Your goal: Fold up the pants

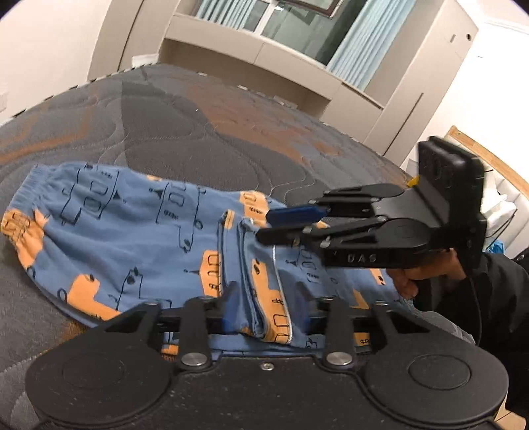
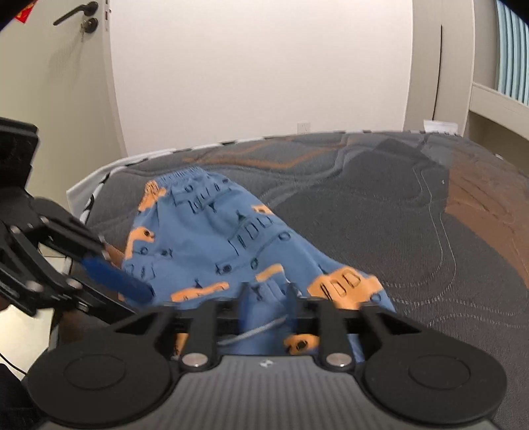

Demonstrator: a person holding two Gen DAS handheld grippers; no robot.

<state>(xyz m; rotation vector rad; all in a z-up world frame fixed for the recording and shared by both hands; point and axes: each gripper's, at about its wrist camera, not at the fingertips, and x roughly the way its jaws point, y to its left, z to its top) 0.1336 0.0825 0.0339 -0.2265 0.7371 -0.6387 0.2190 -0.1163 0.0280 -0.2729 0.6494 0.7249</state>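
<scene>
Blue pants (image 1: 132,238) with orange truck print, spread across a grey-and-brown quilted bed (image 1: 205,125), elastic waistband at the far end, hem ends bunched nearest both cameras. Left gripper (image 1: 264,314) with jaws closed down to a narrow gap on a gathered wad of leg-end fabric, seam edges and a pale stitched hem pinched between the blue pads. Right gripper (image 2: 266,304) likewise clamped on a fold of cloth, a grey drawstring or cord (image 2: 251,332) trailing out below the jaws. Both grips placed at the leg ends, apparently so the cuffs can be carried as a pair over toward the waistband for a lengthwise fold; fabric slightly lifted and rumpled there, the rest lying flat.

From the left wrist view: the right tool seen side-on just beside the left, a bare hand (image 1: 426,274) wrapped round its handle, window and pale cabinets beyond the bed. From the right wrist view: the left tool entering from the left edge with a blue pad out front, the bed's near corner, a white wall and a door with a lever handle (image 2: 74,13); waistband gathers clearer here.
</scene>
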